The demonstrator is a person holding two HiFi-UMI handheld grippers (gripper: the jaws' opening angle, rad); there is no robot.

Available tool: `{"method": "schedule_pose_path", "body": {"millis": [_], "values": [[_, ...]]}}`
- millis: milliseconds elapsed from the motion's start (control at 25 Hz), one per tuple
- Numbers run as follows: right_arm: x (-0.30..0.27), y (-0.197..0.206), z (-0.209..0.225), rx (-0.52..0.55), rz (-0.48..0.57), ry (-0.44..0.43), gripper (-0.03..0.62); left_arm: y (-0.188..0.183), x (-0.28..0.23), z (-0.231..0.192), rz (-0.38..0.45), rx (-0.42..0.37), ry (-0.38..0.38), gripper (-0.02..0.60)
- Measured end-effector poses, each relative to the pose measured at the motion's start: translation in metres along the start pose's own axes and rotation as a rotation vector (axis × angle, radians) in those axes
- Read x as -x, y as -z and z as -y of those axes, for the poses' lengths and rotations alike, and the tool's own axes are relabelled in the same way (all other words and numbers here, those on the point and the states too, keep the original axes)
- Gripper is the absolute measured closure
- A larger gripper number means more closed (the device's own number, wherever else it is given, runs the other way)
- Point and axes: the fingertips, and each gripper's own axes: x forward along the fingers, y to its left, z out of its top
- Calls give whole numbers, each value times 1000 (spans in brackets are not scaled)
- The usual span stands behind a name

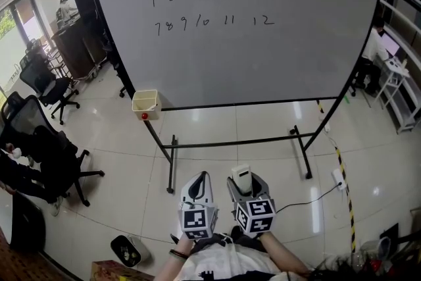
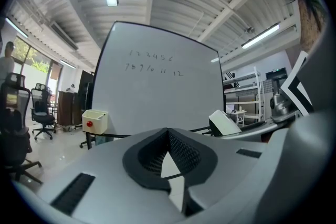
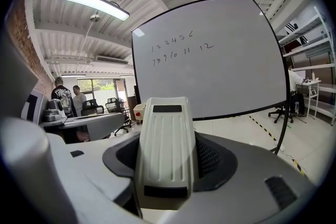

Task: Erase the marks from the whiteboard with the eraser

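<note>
Now, eraser (image 3: 165, 128) in right gripper (image 3: 168, 159)

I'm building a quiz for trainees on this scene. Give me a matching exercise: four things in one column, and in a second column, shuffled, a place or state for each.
Column one
1. eraser
2. left gripper
3. whiteboard
4. cream box with red button

Column two
A. carries handwritten numbers
B. sits at the board's lower left corner in the head view
C. jaws together, nothing between them
D. clamped in the right gripper

Pairs: 1-D, 2-C, 3-A, 4-B
</note>
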Motion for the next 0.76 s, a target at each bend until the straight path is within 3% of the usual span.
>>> {"method": "schedule_pose_path", "body": {"millis": [760], "values": [[0, 1, 7, 12, -13, 34, 324, -5, 0, -1, 17, 6, 11, 577]]}}
